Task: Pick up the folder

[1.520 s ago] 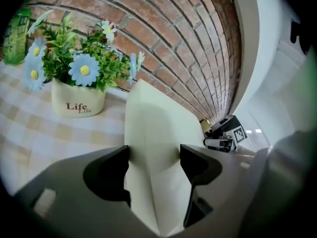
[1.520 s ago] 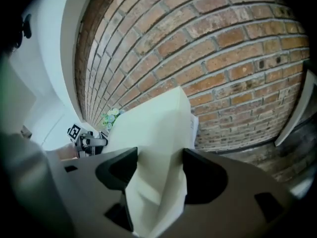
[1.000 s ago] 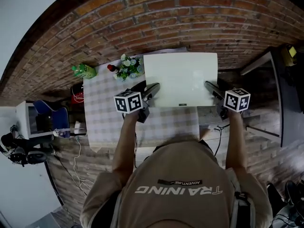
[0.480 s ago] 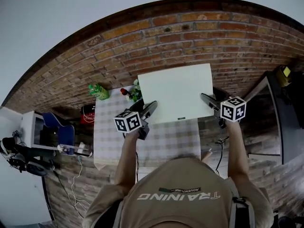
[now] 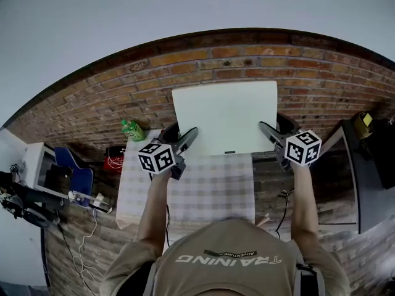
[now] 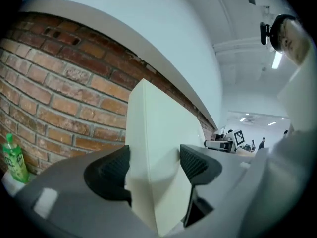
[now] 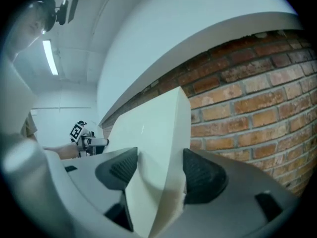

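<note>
Cream folder (image 5: 225, 117), seemingly upright, pinched at opposite edges by left tool (image 5: 188, 135) and right tool (image 5: 266, 130).

You have the folder (image 5: 225, 119) up in the air. It is a plain, pale cream folder, shut and flat, with the shape of a wide rectangle. There is a small dark mark in the middle of the edge closest to you. From above you see its broad face, with the brick wall (image 5: 203, 60) behind it and its near edge over the far end of the worktop (image 5: 210, 184). Your left tool (image 5: 187, 137) pinches its left edge and your right tool (image 5: 267, 130) pinches its right edge. Both jaws of each tool press on it, one on each side. Seen from each tool, the folder's edge looks thick and points up along the wall.
</note>
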The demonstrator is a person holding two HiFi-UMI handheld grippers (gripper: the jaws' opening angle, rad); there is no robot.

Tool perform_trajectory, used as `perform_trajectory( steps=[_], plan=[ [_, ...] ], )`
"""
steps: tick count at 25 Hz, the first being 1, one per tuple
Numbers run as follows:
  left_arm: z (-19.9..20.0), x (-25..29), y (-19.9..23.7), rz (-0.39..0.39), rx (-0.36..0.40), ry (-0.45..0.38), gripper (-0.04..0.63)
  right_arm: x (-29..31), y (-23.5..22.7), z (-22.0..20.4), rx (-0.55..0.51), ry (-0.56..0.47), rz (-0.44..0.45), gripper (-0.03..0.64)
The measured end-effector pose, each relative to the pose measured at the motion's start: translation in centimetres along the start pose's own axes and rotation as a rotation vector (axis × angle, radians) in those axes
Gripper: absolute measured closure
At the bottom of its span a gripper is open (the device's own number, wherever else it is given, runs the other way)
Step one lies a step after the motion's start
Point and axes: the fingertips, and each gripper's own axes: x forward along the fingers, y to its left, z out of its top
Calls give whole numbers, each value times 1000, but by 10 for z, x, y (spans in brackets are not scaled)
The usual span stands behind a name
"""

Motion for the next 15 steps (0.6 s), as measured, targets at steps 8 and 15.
perform_trajectory(
  steps=[8, 15],
  plan=[
    [84, -19, -11, 1, 103, -151, 284, 4, 20, 88, -113, -135, 26, 351],
    [129, -34, -14, 23, 191, -202, 284, 14, 35, 131, -173, -186, 53, 351]
  ],
)
